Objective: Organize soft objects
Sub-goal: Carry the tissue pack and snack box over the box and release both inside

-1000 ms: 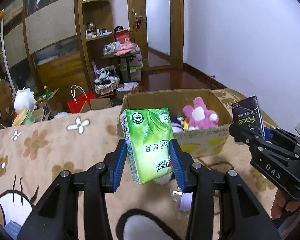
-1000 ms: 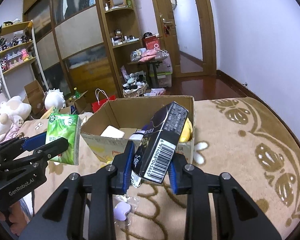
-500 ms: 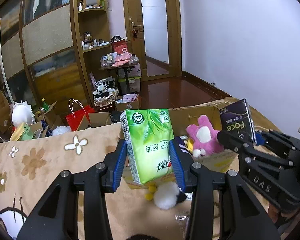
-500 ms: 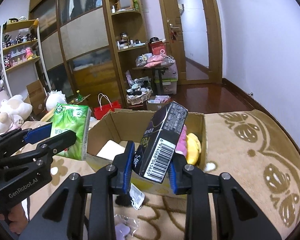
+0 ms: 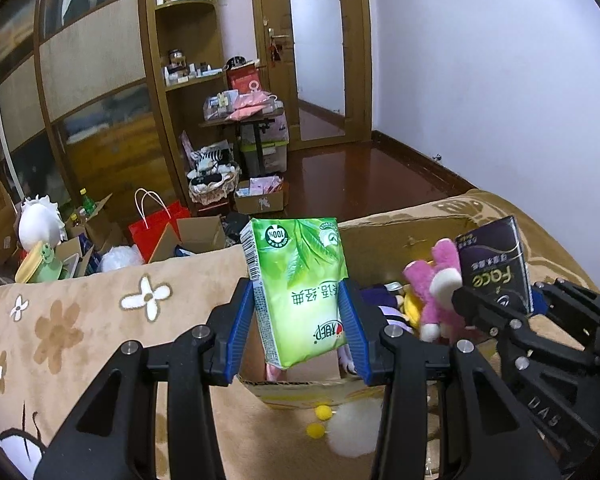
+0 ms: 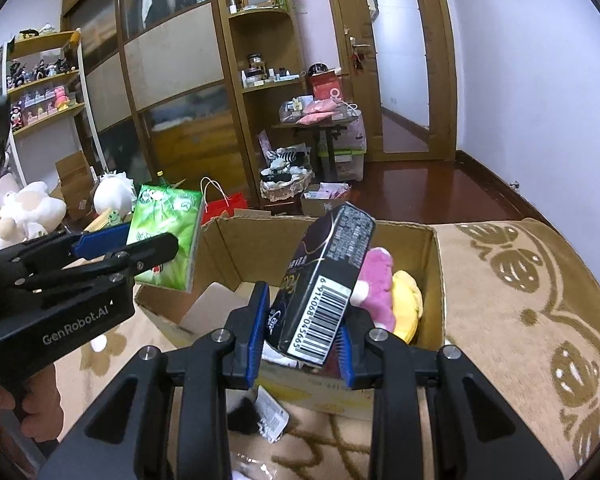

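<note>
green tissue pack (image 5: 300, 288) – light, squashy (film slippery); my left gripper (image 5: 300, 330) pinches its sides | my right gripper (image 6: 302, 338) clamps dark tissue pack (image 6: 326, 286) | both over cardboard box (image 6: 436, 264)

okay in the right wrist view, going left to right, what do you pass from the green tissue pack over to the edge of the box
Green tissue pack in the left claw → dark tissue pack in the right claw → pink plush → yellow plush → cardboard box right wall.
</note>
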Demonstrator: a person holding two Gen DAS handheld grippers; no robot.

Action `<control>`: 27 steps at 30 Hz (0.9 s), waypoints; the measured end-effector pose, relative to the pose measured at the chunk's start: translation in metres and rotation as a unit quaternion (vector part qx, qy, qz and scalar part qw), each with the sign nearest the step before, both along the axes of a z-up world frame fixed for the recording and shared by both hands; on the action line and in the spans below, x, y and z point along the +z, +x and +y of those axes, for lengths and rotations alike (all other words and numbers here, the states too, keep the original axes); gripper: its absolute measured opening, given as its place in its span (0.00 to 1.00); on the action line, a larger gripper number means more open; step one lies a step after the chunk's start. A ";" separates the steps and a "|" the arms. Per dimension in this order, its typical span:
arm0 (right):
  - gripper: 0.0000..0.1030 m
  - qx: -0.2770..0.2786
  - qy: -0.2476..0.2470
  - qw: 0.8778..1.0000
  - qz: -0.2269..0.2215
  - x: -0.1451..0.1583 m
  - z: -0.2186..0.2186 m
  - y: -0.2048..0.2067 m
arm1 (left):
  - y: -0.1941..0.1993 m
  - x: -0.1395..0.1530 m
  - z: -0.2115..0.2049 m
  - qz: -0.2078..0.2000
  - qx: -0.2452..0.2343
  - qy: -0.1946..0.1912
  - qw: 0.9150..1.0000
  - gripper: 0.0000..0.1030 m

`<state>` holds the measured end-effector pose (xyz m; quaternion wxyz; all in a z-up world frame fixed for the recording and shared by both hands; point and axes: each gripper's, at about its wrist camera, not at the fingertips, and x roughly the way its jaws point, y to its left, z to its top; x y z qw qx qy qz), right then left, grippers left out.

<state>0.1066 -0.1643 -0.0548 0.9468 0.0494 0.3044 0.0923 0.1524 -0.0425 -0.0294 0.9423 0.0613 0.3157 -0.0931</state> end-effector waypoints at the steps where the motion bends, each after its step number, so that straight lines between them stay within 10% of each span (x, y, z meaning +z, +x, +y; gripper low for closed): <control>1: 0.31 0.001 0.004 1.000 0.000 0.000 -0.001 0.001 | 0.001 -0.001 0.001 0.003 0.000 -0.001 1.000 0.41; 17: 0.33 0.014 0.033 0.999 0.005 -0.011 -0.002 0.023 | 0.026 -0.033 0.014 0.067 0.016 -0.016 0.998 0.53; 27: 0.68 0.003 0.033 0.999 0.004 -0.008 -0.005 0.016 | 0.020 -0.030 0.022 0.065 0.027 -0.001 0.997 0.72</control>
